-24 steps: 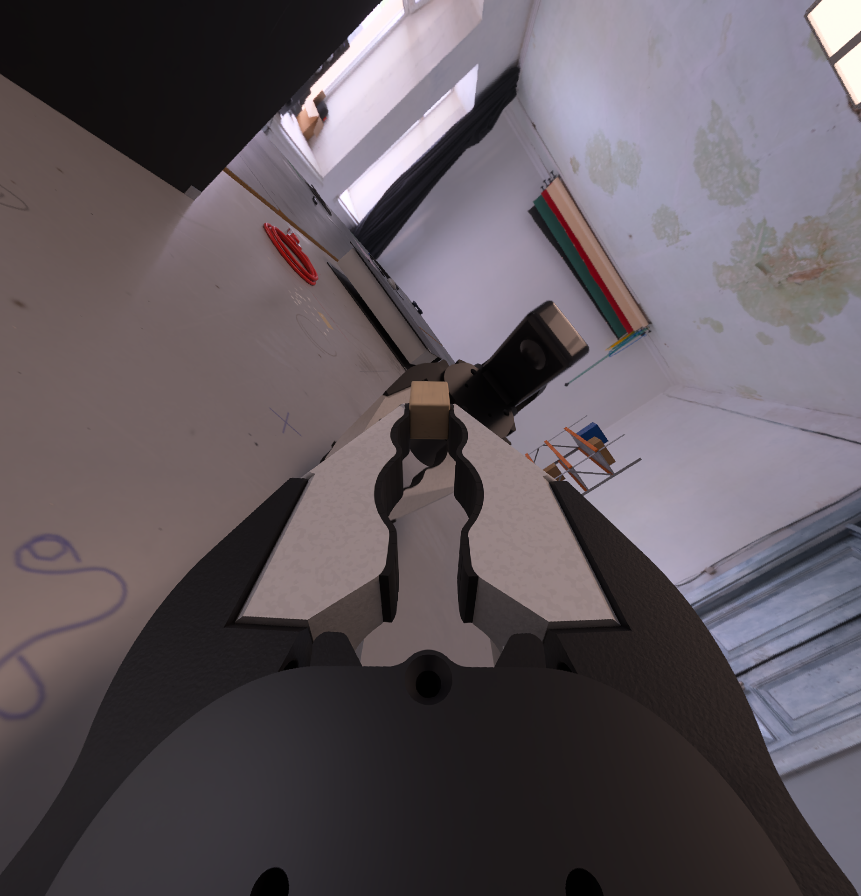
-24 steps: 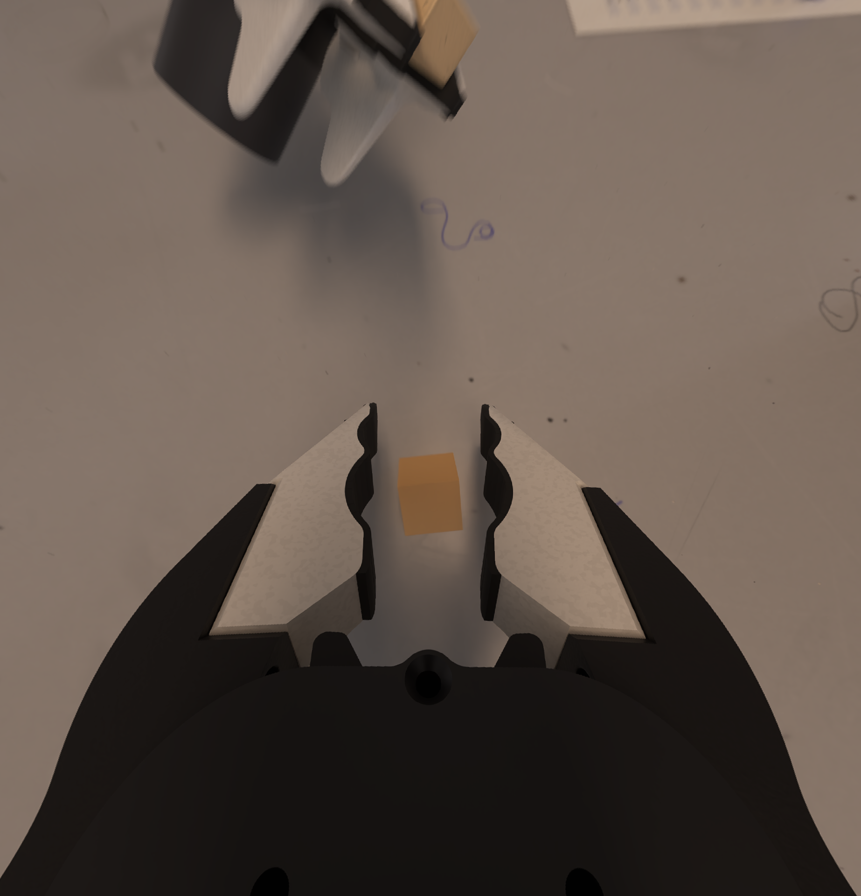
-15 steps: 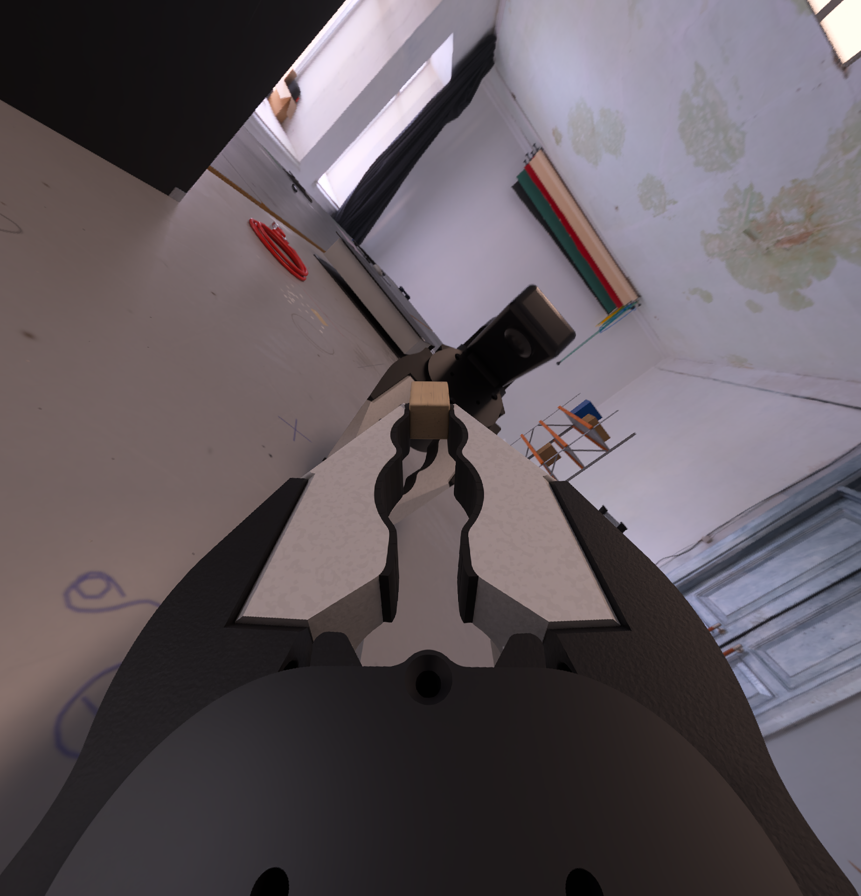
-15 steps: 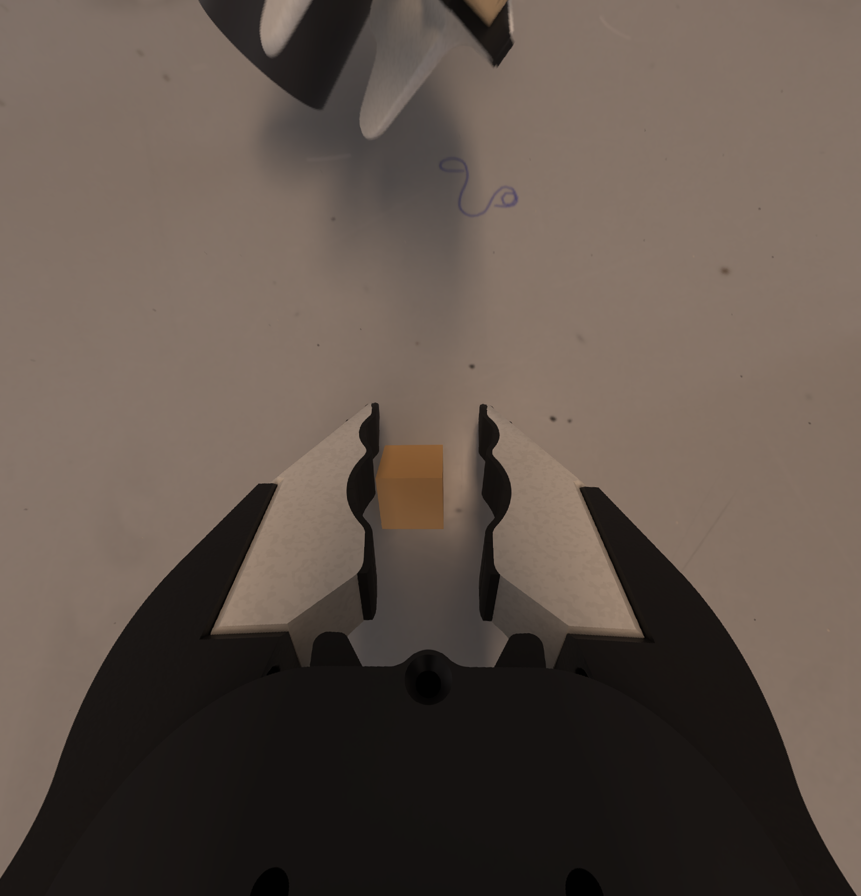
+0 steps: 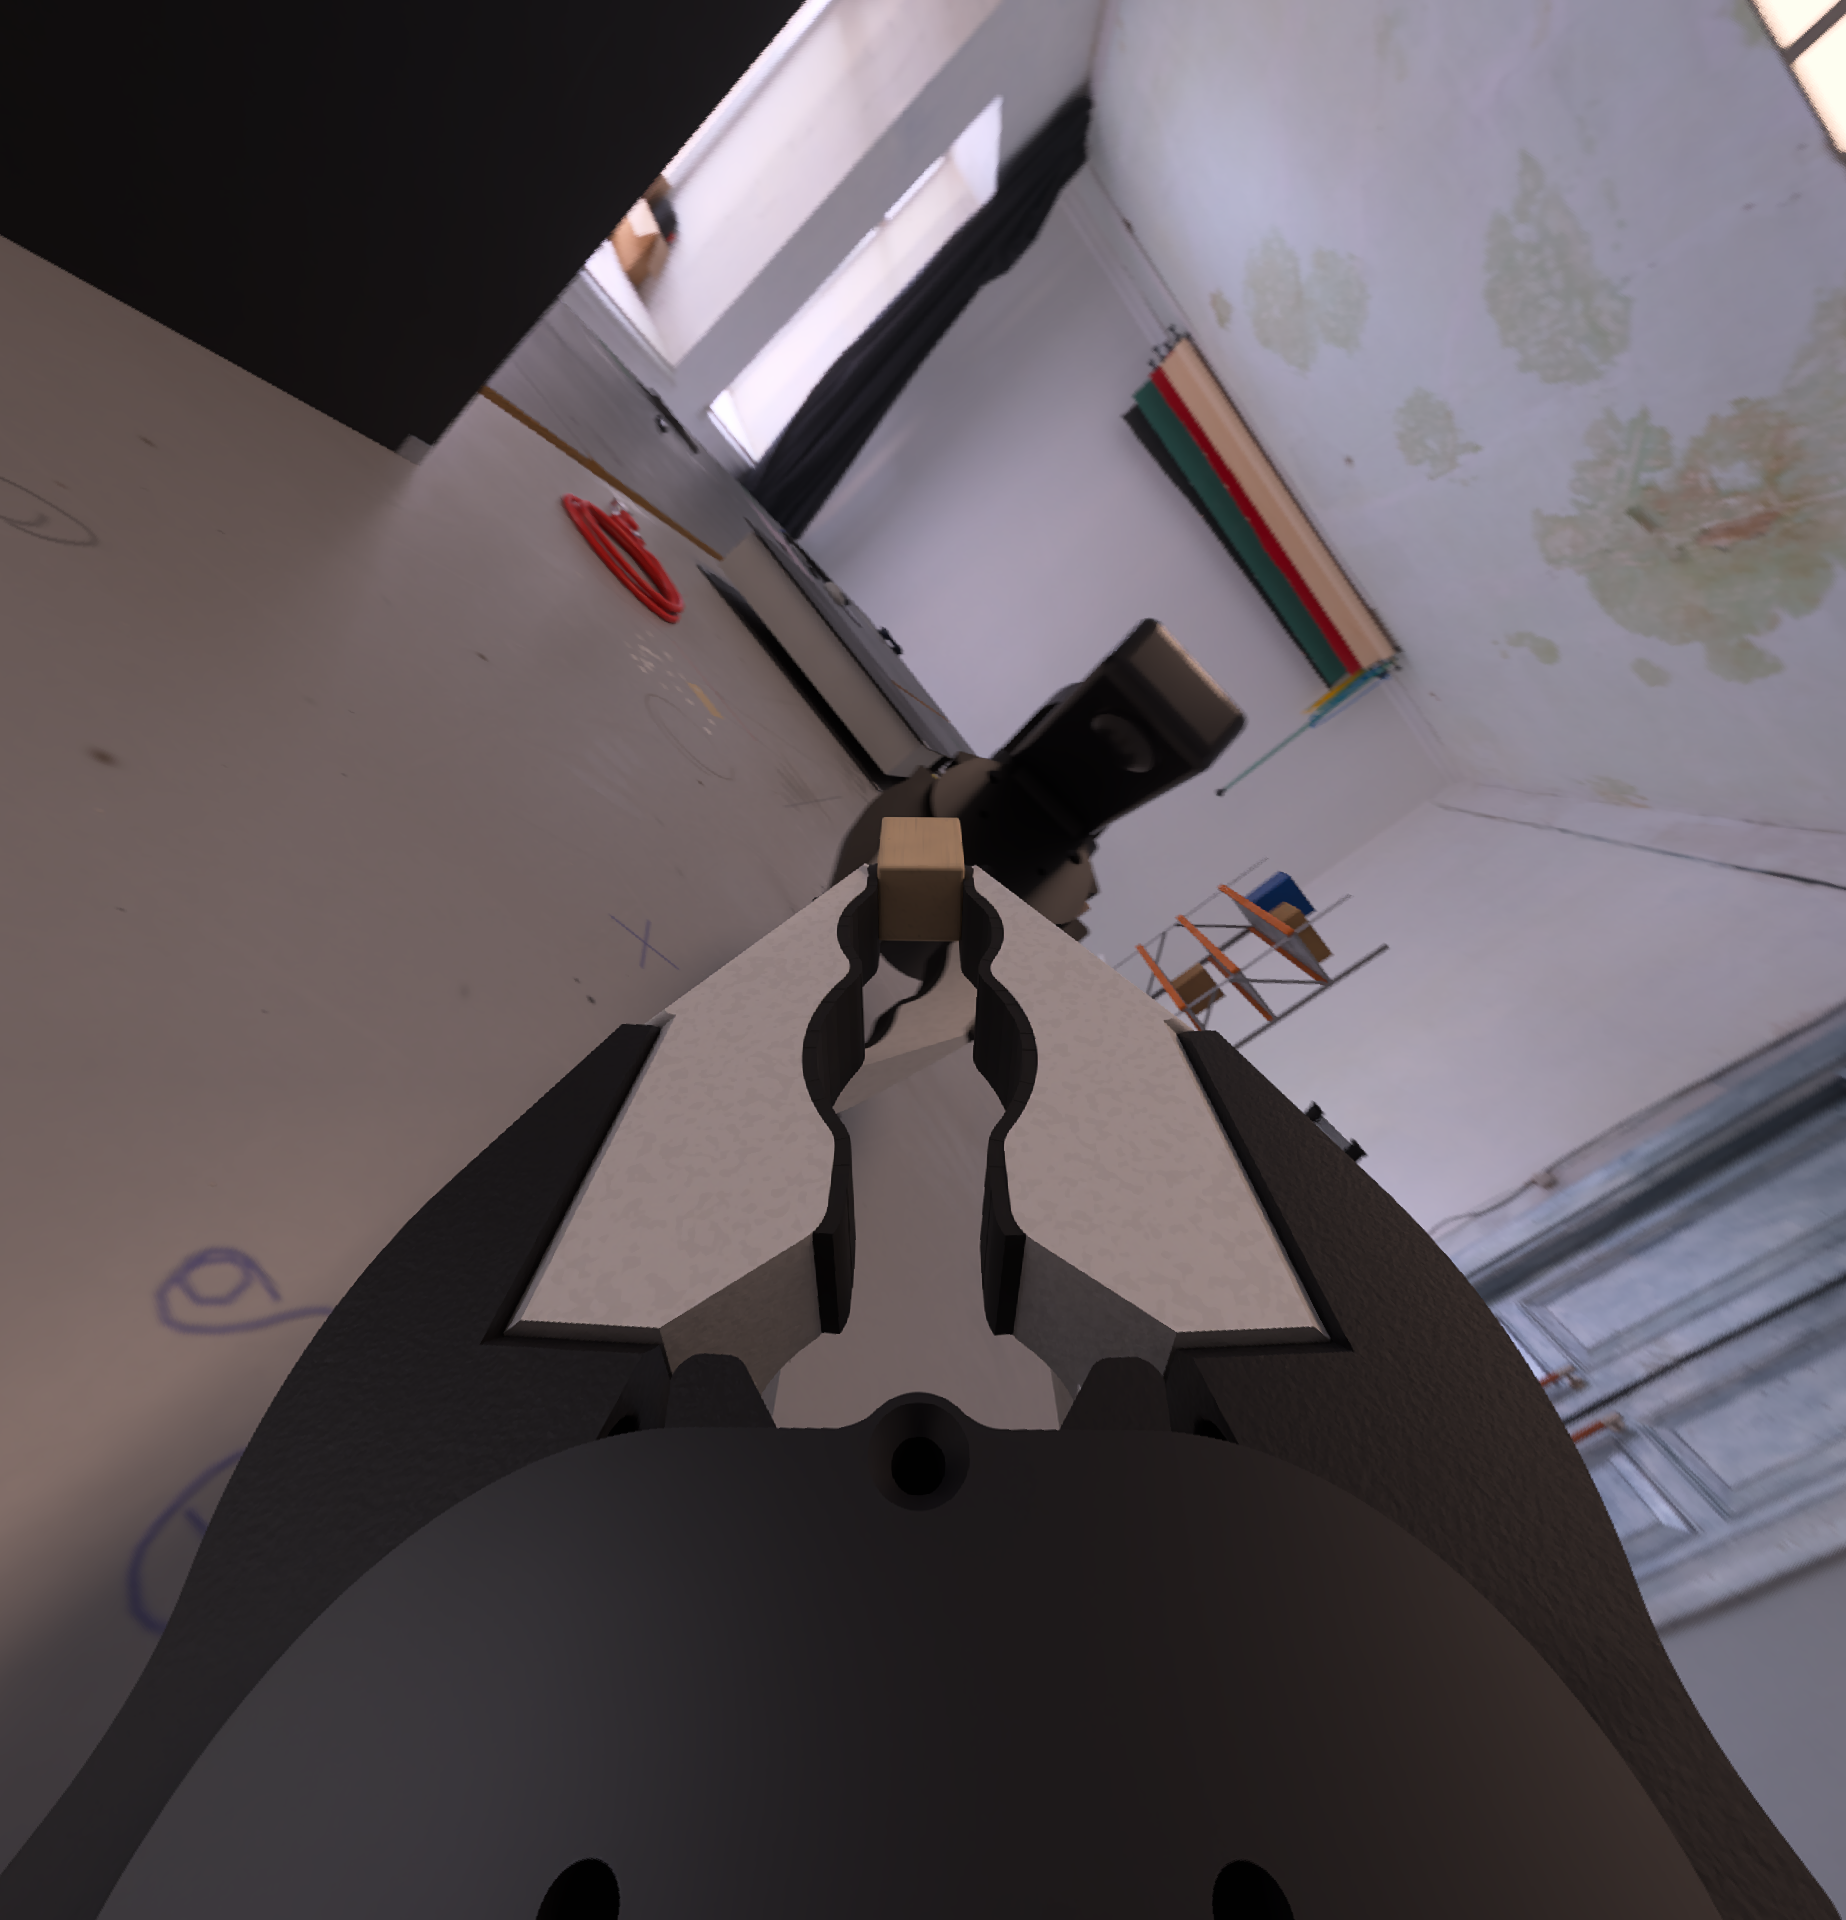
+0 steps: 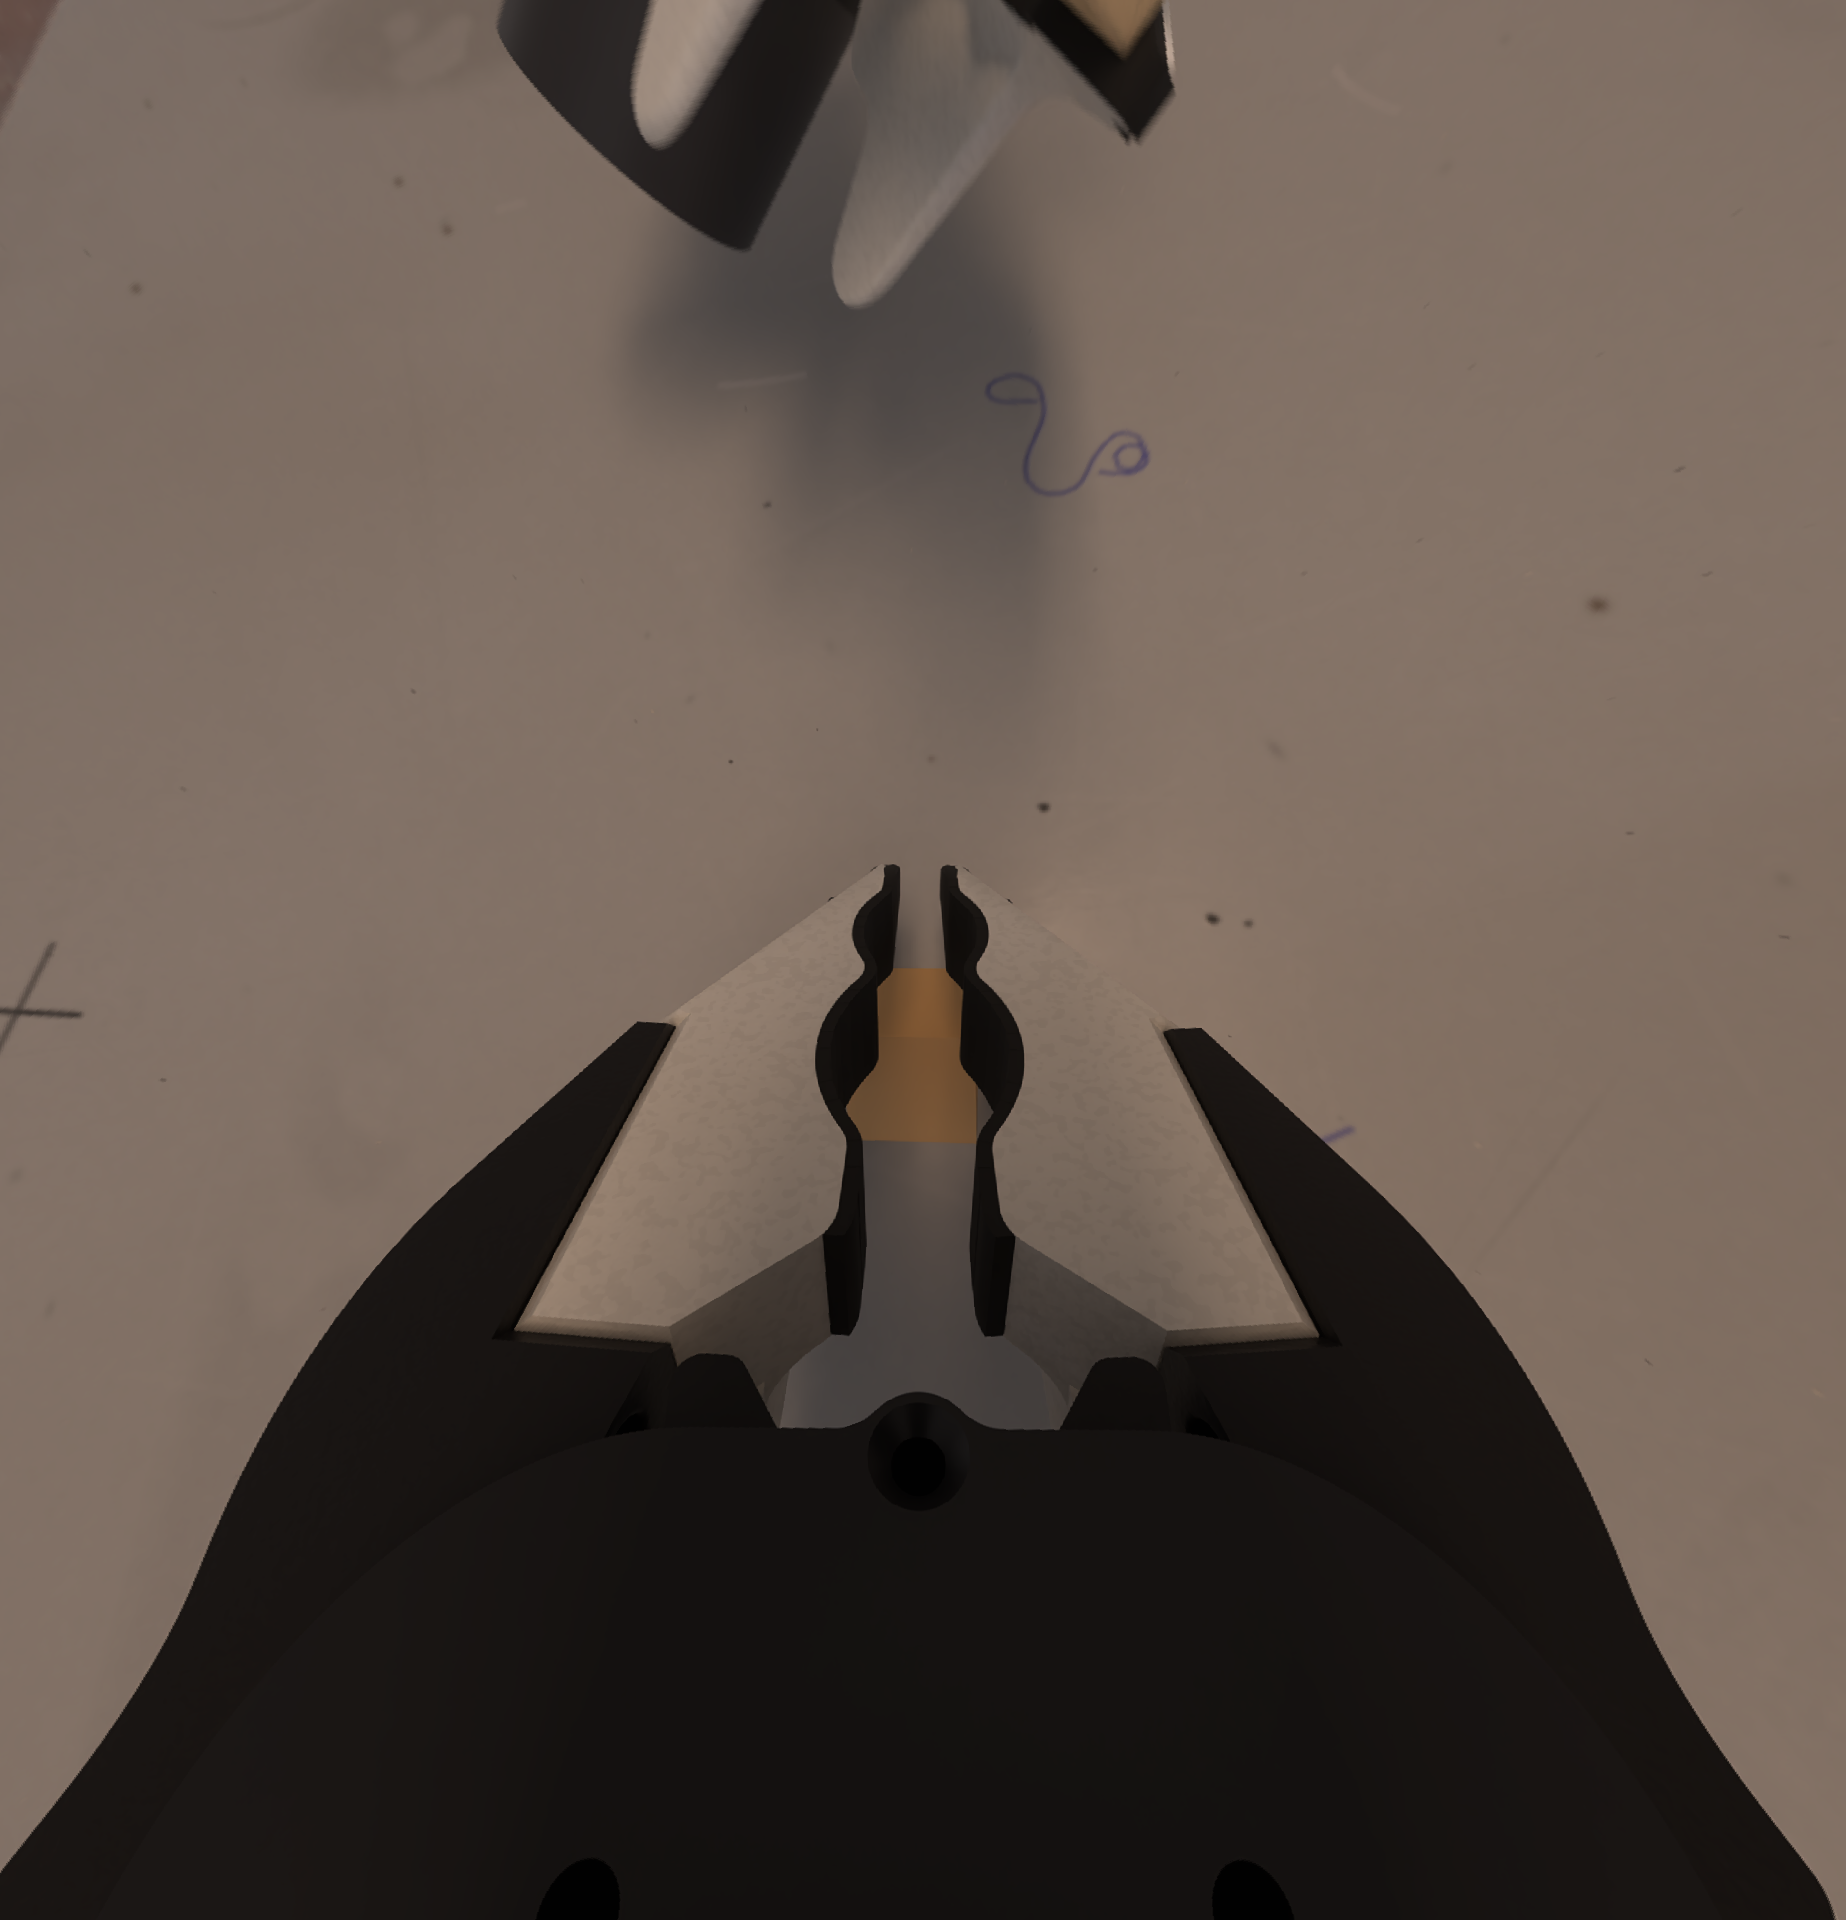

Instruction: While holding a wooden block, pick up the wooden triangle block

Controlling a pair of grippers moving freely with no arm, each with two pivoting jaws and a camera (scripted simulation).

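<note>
My left gripper (image 5: 920, 883) is shut on a pale wooden block (image 5: 920, 878) pinched at its fingertips and held above the table. In the left wrist view the right gripper (image 5: 1095, 758) shows dark just behind that block. In the right wrist view my right gripper (image 6: 920, 883) points down at the table (image 6: 379, 623) and is shut on the orange-brown wooden triangle block (image 6: 917, 1060), which sits a little back from the tips. The left gripper (image 6: 898, 156) with its pale block (image 6: 1111, 16) shows at the top edge of that view.
A red coiled cable (image 5: 623, 556) lies on the table far off, near its far edge. A blue pen scribble (image 6: 1070, 442) and a pencil cross (image 6: 20, 1013) mark the surface. The left gripper casts a shadow (image 6: 846, 416) ahead of my right gripper.
My right jaws have closed from wide open onto the orange-brown block. The left gripper has kept hold of its pale block and shifted slightly in the right wrist view.
</note>
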